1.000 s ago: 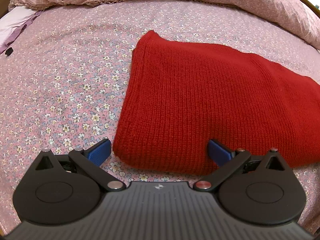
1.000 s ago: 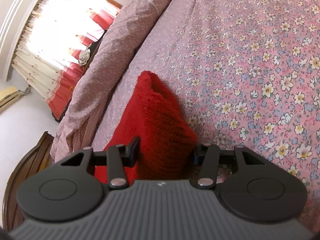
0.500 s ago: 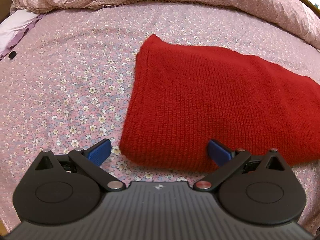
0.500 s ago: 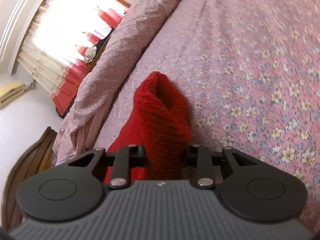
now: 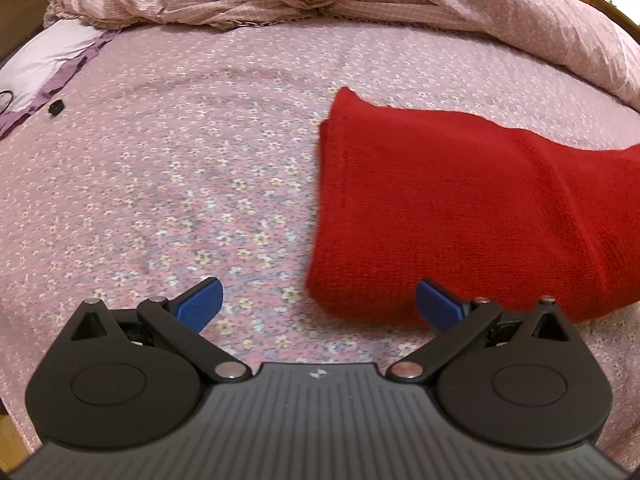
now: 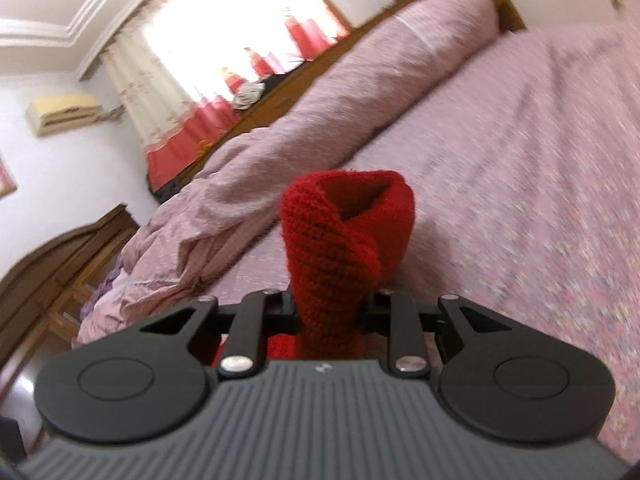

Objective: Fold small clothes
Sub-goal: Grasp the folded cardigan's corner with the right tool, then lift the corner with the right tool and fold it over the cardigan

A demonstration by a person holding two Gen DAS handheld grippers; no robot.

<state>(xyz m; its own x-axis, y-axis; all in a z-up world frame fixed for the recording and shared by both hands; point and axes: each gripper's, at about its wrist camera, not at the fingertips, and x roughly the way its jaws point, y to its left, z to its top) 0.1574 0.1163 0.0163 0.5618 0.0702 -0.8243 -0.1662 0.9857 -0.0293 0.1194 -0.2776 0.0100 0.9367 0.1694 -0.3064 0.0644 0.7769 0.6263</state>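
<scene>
Right wrist view: right gripper (image 6: 329,314) just closed, pinching red knit garment (image 6: 340,240) bunched ahead between jaws. Left gripper (image 5: 318,300) wide open, empty, garment's near edge just ahead. Already folded over; final fold pending.

— Any writing, labels or numbers readable?
— None. Only a small pale emblem, at twelve o'clock on the ribbed grey housing (image 5: 320,420) of the left gripper (image 5: 318,304), too tiny to make out.
— Same on the other side?
— Same small mark, at twelve o'clock on the housing of the right gripper (image 6: 329,312), unreadable as well. Nothing legible on the air conditioner (image 6: 64,114) at nine o'clock either.
</scene>
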